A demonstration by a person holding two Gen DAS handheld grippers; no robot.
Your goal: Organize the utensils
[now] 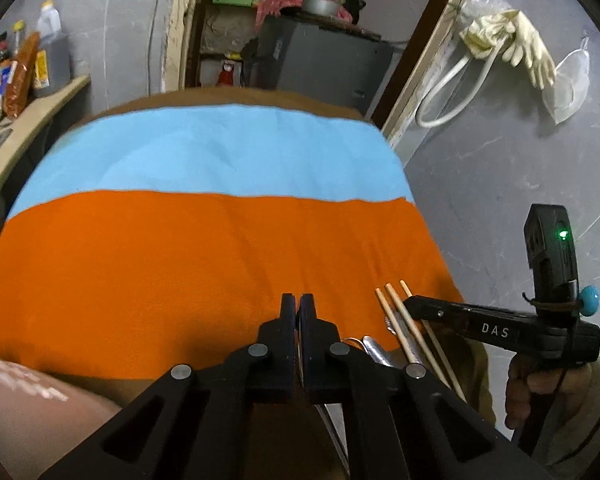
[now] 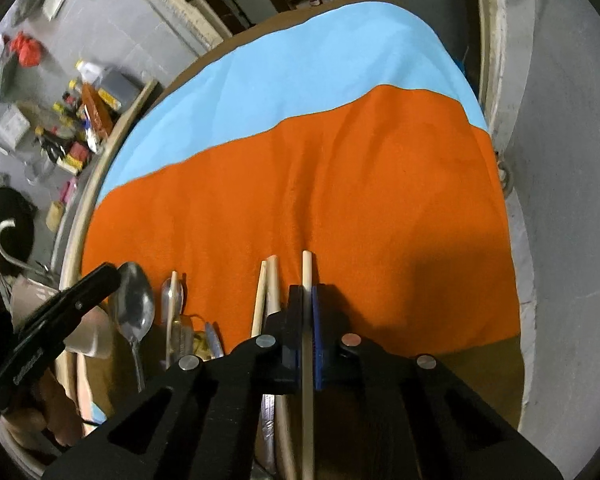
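My right gripper [image 2: 307,292] is shut on a pale wooden chopstick [image 2: 307,270] that sticks out forward over the orange cloth [image 2: 360,200]. Two more chopsticks [image 2: 267,288] lie just left of it. Further left lie a metal spoon [image 2: 134,300], another spoon with a chopstick across it [image 2: 173,300] and some small cutlery. My left gripper [image 1: 298,312] is shut and holds nothing, at the near edge of the orange cloth [image 1: 180,272]. In the left wrist view the chopsticks [image 1: 400,320] and a metal utensil [image 1: 374,350] lie to its right, by the right gripper [image 1: 410,304].
The table carries an orange cloth in front and a blue cloth [image 1: 220,152] behind. A shelf with bottles and packets [image 1: 24,68] stands at the left. A grey wall [image 1: 520,168] with hanging gloves [image 1: 512,40] runs along the right. A grey cabinet [image 1: 324,56] stands behind the table.
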